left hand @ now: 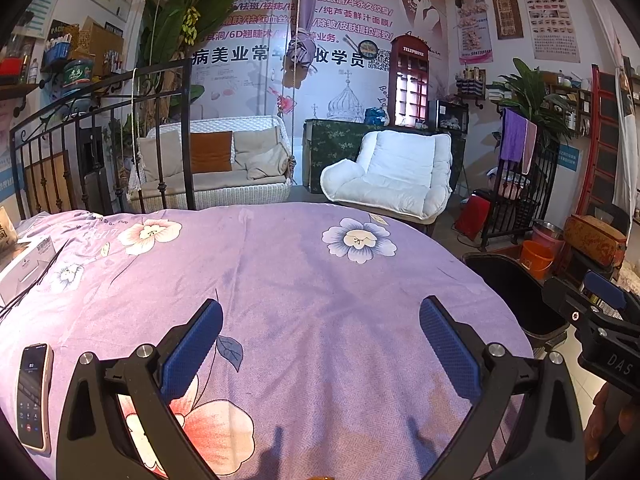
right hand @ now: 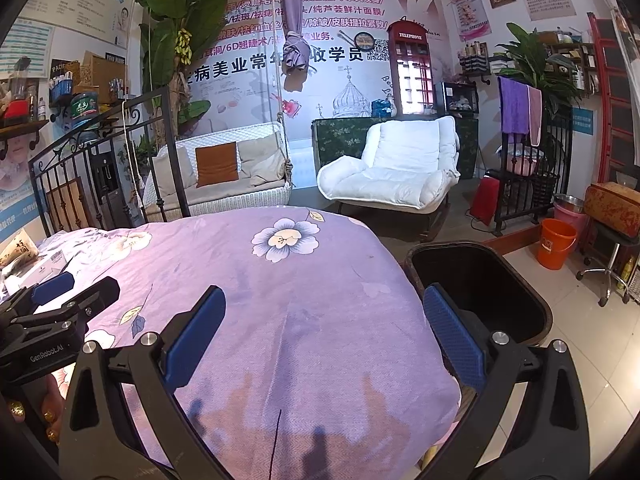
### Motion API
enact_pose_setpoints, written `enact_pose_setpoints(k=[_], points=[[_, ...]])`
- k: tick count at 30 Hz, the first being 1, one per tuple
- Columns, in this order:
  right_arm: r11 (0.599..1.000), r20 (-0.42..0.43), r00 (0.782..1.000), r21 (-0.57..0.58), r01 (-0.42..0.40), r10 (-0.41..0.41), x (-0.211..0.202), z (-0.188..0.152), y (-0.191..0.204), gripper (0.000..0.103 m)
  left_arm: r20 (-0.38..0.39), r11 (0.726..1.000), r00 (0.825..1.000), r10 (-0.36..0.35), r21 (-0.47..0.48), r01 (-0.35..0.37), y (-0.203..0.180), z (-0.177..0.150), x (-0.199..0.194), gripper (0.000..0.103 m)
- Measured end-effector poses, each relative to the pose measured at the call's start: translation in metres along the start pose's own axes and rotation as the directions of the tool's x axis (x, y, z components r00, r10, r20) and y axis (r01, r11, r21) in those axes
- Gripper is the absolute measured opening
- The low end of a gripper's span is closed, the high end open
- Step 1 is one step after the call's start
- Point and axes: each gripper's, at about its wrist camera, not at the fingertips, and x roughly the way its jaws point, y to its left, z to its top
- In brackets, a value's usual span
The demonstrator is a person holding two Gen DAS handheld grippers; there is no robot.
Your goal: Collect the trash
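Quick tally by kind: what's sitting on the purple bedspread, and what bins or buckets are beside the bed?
Phone: 1
White box: 1
Brown packet: 1
Black bin: 1
Orange bucket: 1
Pink bucket: 1
Total: 6

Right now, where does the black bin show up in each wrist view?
Left wrist: the bin is at the right edge, beside the bed, partly behind the right gripper.
Right wrist: bin right of centre, behind the right finger.
Shared landmark: the orange bucket beyond it.
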Motion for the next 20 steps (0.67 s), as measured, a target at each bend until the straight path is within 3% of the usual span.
enact_pose_setpoints(k=[20], points=[[1.000,-0.004,1.000,0.002,-0.005,0.005,0.0018,-0.0021,0.0039,0.098,-0.011,1.000,1.000,-0.006,-0.009,0.006,0.0002,-0.0030,0.0009,0.098]])
